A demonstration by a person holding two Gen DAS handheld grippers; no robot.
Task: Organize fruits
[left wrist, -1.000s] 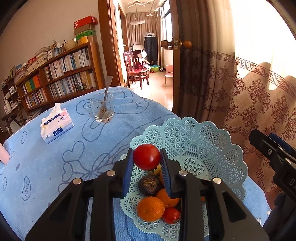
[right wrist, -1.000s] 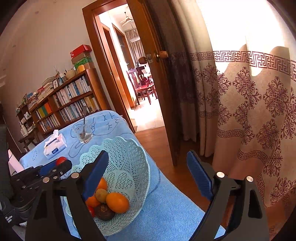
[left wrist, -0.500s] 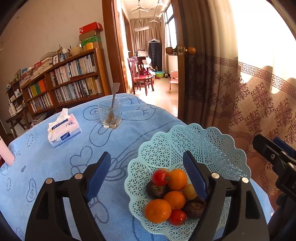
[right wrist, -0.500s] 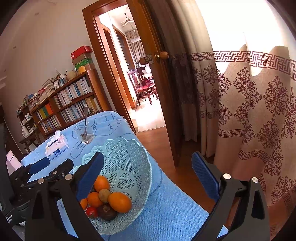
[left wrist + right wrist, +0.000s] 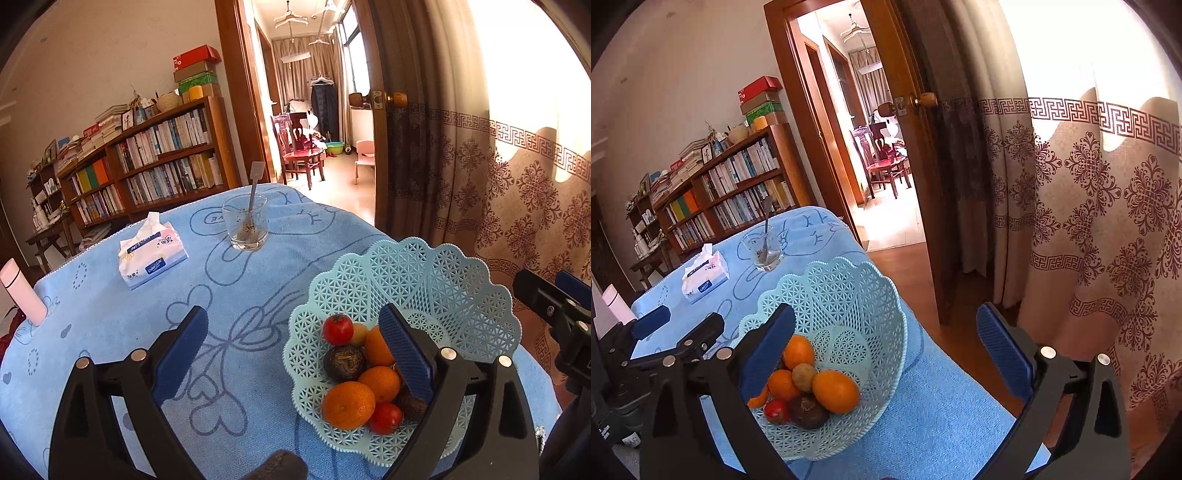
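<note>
**Both claws spread, fruit in basket**

Left claw (image 5: 293, 350) was spread wide and held nothing. Its right pad sat over the near rim of the basket (image 5: 480, 295), in front of the fruit; its left pad hung over bare blue cloth on the worktop (image 5: 110, 314).

Right claw (image 5: 892, 350) was also spread wide, empty, with its left pad in front of the basket's near wall and its right pad out past the worktop edge, over the floor.

In the basket: oranges (image 5: 348, 405), two red tomatoes (image 5: 338, 329), dark round fruits (image 5: 344, 363), and a brownish one (image 5: 804, 376), all piled at the bottom.

Farther back on the worktop: tissue pack (image 5: 151, 254), then a glass (image 5: 248, 227) with a spoon standing in it. Pink bottle (image 5: 23, 291) stood at the left edge.
</note>
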